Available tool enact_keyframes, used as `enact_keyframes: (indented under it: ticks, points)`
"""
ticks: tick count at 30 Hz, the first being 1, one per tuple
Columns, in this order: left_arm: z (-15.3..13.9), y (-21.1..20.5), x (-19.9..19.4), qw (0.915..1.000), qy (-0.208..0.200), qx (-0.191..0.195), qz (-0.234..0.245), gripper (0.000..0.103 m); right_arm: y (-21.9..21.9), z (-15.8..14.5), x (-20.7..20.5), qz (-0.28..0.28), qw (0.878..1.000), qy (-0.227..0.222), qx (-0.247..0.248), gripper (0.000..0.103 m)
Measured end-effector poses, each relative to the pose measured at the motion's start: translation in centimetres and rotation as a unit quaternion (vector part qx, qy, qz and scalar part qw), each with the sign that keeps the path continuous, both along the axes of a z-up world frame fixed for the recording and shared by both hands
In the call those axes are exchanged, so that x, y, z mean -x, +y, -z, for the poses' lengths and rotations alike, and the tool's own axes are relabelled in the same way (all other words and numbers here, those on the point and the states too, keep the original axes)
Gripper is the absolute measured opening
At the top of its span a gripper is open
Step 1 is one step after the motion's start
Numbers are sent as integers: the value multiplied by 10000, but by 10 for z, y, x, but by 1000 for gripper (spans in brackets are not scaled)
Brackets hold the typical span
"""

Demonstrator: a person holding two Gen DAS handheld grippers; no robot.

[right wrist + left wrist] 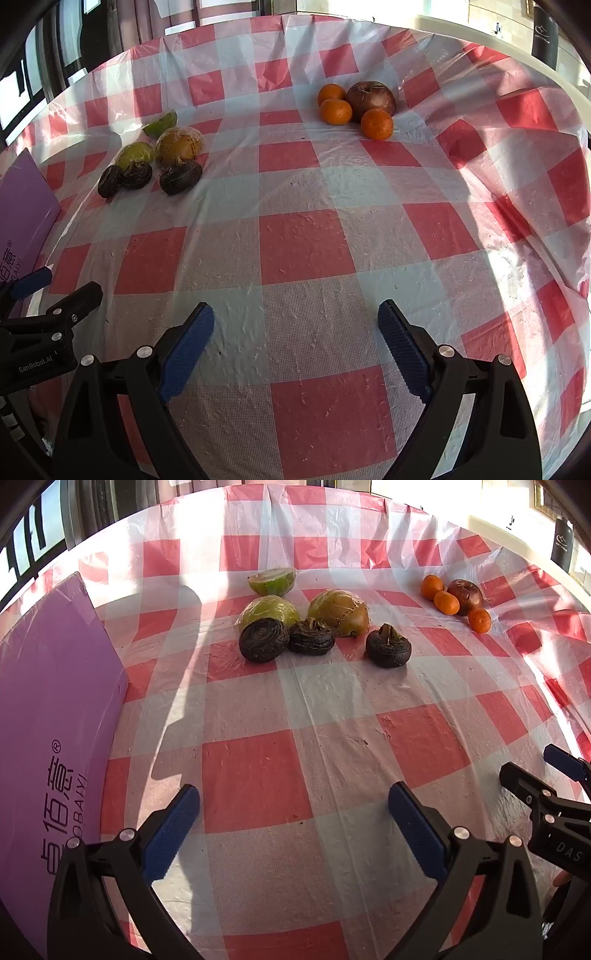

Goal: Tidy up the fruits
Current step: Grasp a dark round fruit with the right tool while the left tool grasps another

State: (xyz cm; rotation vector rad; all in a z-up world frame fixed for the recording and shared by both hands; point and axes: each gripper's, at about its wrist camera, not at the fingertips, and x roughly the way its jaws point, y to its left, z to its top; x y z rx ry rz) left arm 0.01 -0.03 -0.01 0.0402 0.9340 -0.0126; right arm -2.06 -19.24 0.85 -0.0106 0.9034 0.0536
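1. Your left gripper [293,830]: jaws spread wide, nothing between the blue pads [171,832], hovering over the near part of the table [258,775].

2. Your right gripper [295,345]: likewise spread and empty, beside the left one, over the near edge; its fingertips [565,762] show at the right border of the left wrist view.

3. Red-and-white checked plastic tablecloth [303,251]: covers the whole table, wrinkled and bunched up toward the right edge.

4. Purple box [55,709]: printed lettering, lying along the left edge.

5. Three dark wrinkled fruits [312,637]: a row past the table's middle, toward the left; the left two touch, the third [388,646] sits slightly apart to the right.

6. Three greenish fruits wrapped in clear film [269,609]: directly behind the dark row. Two stand side by side, the right one [338,611] browner; the third [271,579] lies farther back.

7. Three small oranges [336,110]: toward the far right corner, well apart from the left group, clustered around item 8.

8. Brown wrinkled apple-like fruit [371,98]: touching the oranges, behind them.

9. Dark cylinder [561,542] with a logo: beyond the far right edge.
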Motion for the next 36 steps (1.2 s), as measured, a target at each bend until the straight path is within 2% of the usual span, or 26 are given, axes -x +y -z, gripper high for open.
enact_keyframes:
  ticks: [17,22,27,32,36]
  points:
    - [0,0,0,10000,-9,36,0,102,1,-1,0,-10,10000,1,-7,87]
    - [0,1,0,10000,40,39,-1,102,2,-2,-8,-448,9989,127,56,87]
    - [-3,1,-10,9991,405,67,-82,102,17,-4,-39,-1229,9914,423,137,87]
    - [-4,12,-22,9973,555,85,-479,102,44,-6,-89,-1496,9861,697,209,87]
    - [-4,29,-38,9941,654,80,-862,102,66,-6,-128,-1780,9816,671,182,86]
